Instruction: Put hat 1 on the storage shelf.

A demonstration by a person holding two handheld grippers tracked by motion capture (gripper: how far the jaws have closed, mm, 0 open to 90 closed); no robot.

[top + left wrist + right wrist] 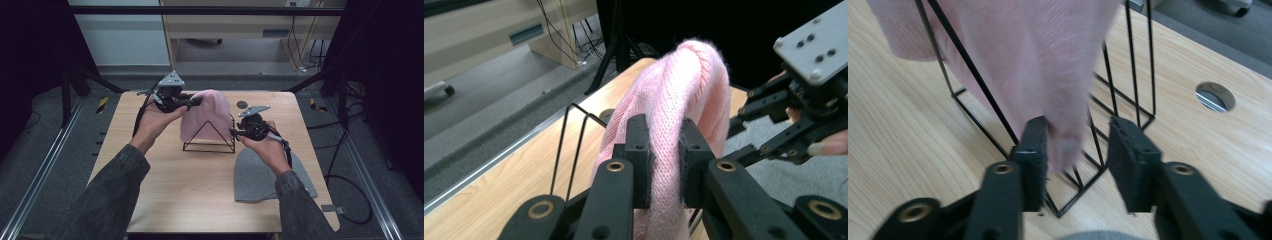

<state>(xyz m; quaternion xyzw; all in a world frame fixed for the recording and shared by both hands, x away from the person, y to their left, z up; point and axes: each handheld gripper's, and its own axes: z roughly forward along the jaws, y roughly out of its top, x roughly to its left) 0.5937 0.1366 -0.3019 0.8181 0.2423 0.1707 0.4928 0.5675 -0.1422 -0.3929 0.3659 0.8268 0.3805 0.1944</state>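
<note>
High view: a pink hat point(207, 117) drapes over a black wire rack point(210, 137) at mid-table point(165, 195). The left gripper point(196, 101) meets the hat's upper left edge; the right gripper point(234, 133) sits at the rack's right corner. A grey hat point(260, 177) lies flat under the right hand point(267, 147).
Left gripper view: both jaws pinch a fold of the pink hat point(674, 120); the right gripper point(736, 127) is beyond it.
Right gripper view: jaws spread, the hat's lower corner point(1068, 145) hangs between them, touching the left jaw; the rack point(1118, 107) stands behind, a hole point(1215, 96) in the table farther off.
</note>
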